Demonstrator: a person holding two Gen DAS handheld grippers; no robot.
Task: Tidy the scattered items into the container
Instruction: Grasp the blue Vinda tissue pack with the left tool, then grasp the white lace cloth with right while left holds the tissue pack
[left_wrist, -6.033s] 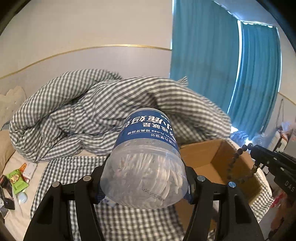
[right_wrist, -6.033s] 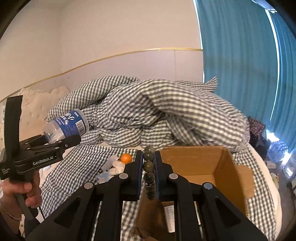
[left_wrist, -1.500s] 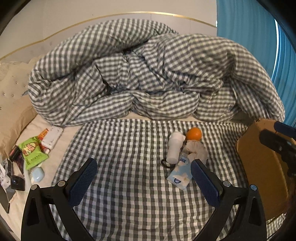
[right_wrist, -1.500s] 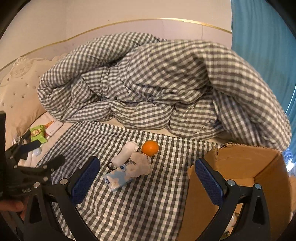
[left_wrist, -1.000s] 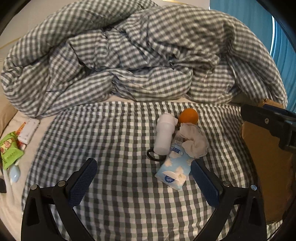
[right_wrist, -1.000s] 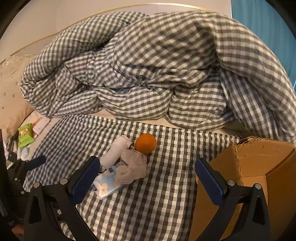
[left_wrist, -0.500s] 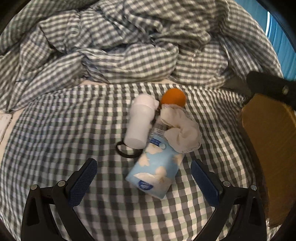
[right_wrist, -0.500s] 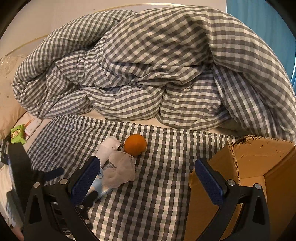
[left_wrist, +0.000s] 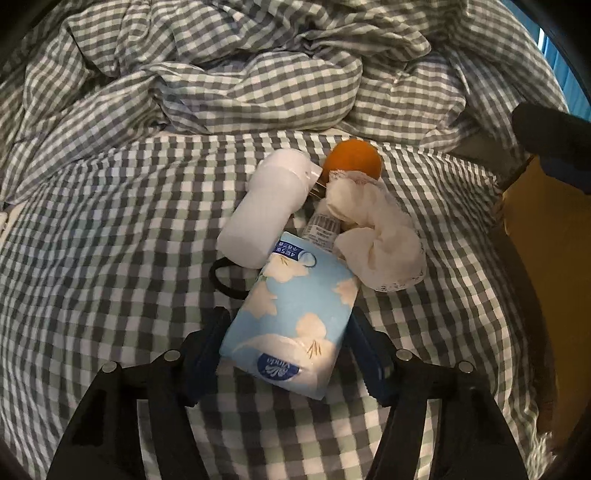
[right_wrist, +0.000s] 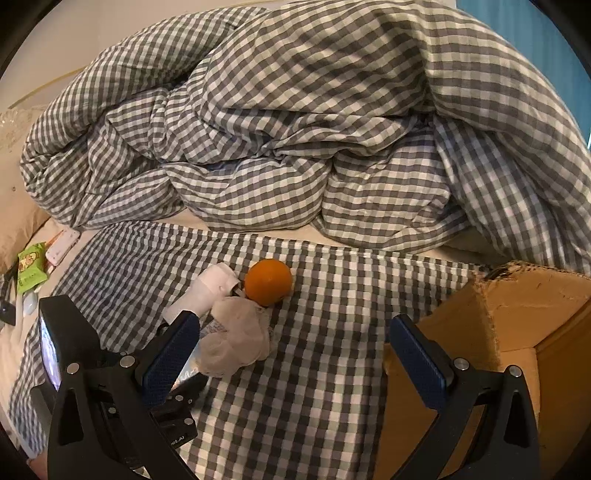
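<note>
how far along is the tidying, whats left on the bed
Done: nothing these views can confirm; the cardboard box interior is hidden. In hand: left claw closing around the tissue pack. Left: white bottle, orange, crumpled tissue, black hair tie.

Blue tissue pack (left_wrist: 291, 325) flat on checked sheet, beside orange (left_wrist: 352, 160).

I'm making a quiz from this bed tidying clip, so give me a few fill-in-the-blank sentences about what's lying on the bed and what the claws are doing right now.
1. The left claw is closing around the light blue ____ pack.
2. The round fruit beside the white bottle is coloured ____.
3. The container waiting at the right is a ____ box.
4. The right claw has its jaws ____ with nothing between them.

Missing words: tissue; orange; cardboard; open
</note>
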